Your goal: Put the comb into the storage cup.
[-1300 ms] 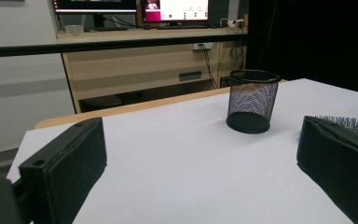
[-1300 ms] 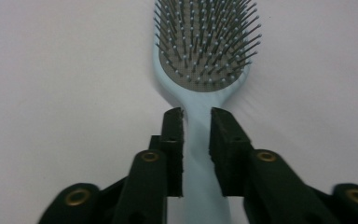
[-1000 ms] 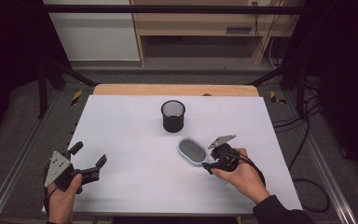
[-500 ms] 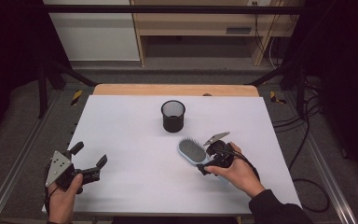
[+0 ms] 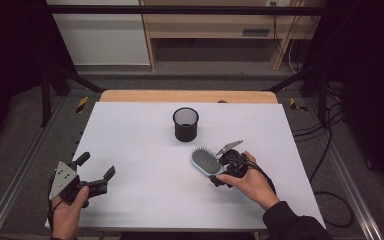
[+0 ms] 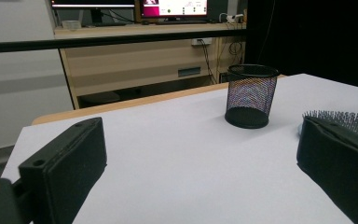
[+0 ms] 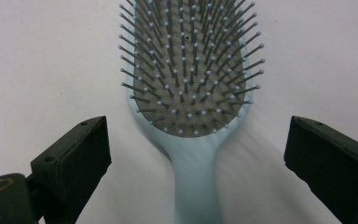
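Observation:
A light blue hairbrush (image 5: 206, 161) lies bristles up on the white table (image 5: 140, 145), right of the middle. My right gripper (image 5: 219, 170) is open and low over its handle. In the right gripper view the two jaws stand wide on either side of the hairbrush (image 7: 189, 79), with the right gripper (image 7: 196, 156) touching nothing. A black mesh cup (image 5: 185, 124) stands upright beyond the brush. My left gripper (image 5: 97, 166) rests open near the front left corner, and the left gripper (image 6: 200, 161) looks toward the mesh cup (image 6: 251, 95) and the brush bristles (image 6: 349, 119).
A strip of bare wood (image 5: 187, 95) runs along the table's far edge. Metal rails (image 5: 10, 190) flank both sides. Cables (image 5: 330, 150) lie on the floor to the right. A wooden shelf unit (image 5: 215, 30) stands behind the table.
The right hand has shifted a little left and forward, bringing its open jaws around the brush handle. The left gripper, brush and cup have stayed put.

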### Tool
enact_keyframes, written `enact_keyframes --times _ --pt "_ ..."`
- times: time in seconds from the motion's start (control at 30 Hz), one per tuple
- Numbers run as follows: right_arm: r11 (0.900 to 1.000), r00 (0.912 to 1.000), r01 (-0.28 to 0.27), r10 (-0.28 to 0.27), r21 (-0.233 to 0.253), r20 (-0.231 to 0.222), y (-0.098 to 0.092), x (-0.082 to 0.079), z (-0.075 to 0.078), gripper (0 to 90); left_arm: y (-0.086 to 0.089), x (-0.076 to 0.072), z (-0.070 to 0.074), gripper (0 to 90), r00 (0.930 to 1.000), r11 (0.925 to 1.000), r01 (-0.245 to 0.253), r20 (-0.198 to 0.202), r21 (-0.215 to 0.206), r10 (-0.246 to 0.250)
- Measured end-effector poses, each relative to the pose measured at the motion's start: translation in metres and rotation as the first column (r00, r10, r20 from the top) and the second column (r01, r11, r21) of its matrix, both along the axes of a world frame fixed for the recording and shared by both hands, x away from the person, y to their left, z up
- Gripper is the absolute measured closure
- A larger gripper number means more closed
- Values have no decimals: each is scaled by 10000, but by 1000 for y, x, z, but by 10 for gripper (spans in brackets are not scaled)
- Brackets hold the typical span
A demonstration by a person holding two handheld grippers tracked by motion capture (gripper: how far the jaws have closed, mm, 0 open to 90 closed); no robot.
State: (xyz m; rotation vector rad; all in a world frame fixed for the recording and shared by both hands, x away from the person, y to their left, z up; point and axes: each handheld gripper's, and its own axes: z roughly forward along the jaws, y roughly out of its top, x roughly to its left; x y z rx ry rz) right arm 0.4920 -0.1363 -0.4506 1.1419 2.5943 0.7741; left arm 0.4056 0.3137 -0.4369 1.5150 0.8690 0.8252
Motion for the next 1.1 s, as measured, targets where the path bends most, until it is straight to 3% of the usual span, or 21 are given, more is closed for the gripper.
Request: enact_keyframes --times 0.6,0.87,1.1 --pt "9999 9993 128 -124 108 -342 5 4 -6 96 0 0 0 13 10000 10000 -7 -2 6 7" --pt "9994 9985 327 -321 147 -442 4 5 -6 206 1 0 0 13 10000 10000 -13 7 13 12" --pt "9998 9988 176 -179 -63 -465 2 2 -9 283 1 0 1 13 10000 10000 -24 10 -5 24"
